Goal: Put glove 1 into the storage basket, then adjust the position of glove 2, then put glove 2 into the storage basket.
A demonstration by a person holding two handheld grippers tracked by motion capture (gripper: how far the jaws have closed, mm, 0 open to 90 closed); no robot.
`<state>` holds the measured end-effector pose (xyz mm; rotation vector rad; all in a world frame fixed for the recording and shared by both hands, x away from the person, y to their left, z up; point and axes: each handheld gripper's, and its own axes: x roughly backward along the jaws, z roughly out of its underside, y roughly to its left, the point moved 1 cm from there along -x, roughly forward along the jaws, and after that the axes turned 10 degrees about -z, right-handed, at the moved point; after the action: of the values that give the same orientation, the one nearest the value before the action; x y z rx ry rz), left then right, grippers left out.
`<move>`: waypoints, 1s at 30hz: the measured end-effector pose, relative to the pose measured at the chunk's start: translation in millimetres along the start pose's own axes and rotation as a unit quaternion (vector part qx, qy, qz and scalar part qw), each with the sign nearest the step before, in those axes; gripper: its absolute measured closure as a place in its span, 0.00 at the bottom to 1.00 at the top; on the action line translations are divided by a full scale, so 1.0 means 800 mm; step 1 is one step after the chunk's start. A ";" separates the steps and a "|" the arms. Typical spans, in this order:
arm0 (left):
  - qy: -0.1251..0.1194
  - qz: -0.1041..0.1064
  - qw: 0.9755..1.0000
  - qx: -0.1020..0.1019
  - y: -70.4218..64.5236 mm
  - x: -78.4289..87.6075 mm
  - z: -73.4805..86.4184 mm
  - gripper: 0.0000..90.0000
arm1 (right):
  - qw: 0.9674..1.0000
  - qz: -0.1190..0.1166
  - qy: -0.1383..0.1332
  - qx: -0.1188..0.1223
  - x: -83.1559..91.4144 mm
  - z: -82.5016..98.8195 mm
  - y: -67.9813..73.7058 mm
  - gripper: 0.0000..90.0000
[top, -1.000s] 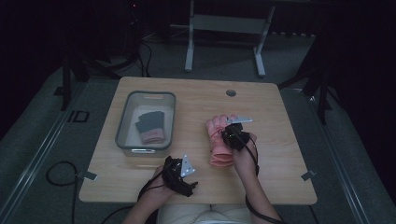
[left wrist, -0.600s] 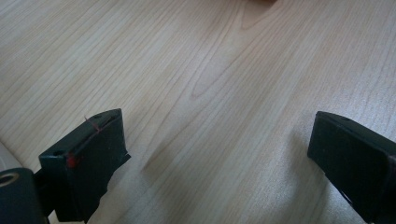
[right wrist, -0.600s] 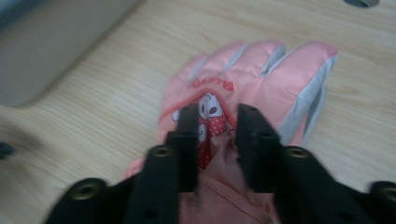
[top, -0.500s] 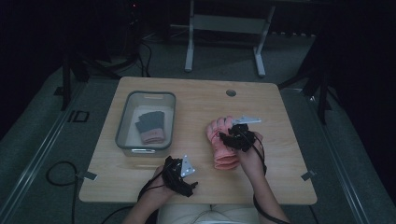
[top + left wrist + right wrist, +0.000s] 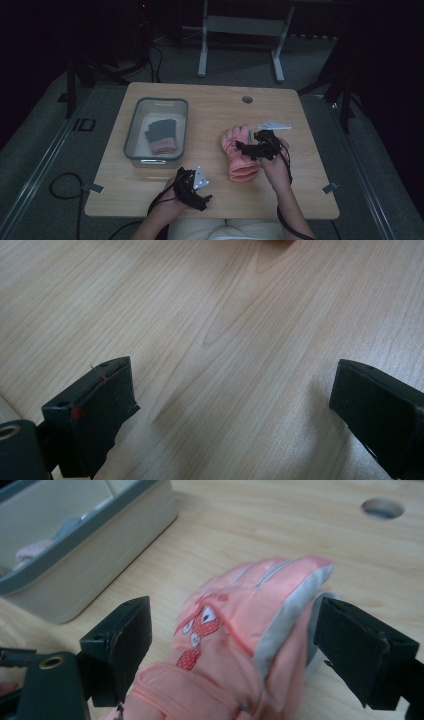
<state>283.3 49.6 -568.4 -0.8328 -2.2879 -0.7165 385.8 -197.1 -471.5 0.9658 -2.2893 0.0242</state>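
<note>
On the wooden table (image 5: 210, 107), right of centre, lies the pink ski glove (image 5: 239, 154), flat on its back with its fingers pointing away from me and its cuff toward my edge of the table. In my right gripper view the glove (image 5: 235, 630) shows a small red cartoon face on its back and a grey strip along one side. My right gripper (image 5: 248, 148) sits over it; the jaws have just been opening and now stand wide apart, the glove lying between them, one pad clear of it and the other just beside its grey edge without pressing. My right hand (image 5: 275, 167) holds the tool from the near side.

Left of the glove, well apart from it, stands a grey plastic bin (image 5: 131, 135), and inside it lies a second glove (image 5: 161, 135), dark grey with a pink cuff. A round cable hole (image 5: 247, 99) sits in the table's far edge.

Near the front edge, my left gripper (image 5: 192, 185) rests low over bare wood, well apart from the pink glove. Its jaws are spread wide with nothing between them but tabletop (image 5: 225, 340).
</note>
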 end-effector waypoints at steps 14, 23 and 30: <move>-0.021 0.010 1.000 0.006 -0.002 0.018 -0.017 0.04 | 0.998 0.002 -0.009 0.055 0.024 -0.001 -0.014 0.16; -0.076 -0.007 0.997 0.023 0.009 0.047 -0.062 0.05 | 0.997 -0.015 -0.010 0.071 0.049 -0.006 -0.023 0.15; -0.099 -0.019 0.994 0.039 0.032 0.059 -0.117 0.06 | 0.997 -0.042 -0.044 0.053 0.062 -0.019 -0.028 0.11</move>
<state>303.5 23.5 -465.6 -0.8593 -2.4970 -0.5803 383.0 -240.8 -436.4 1.1372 -2.3445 0.0684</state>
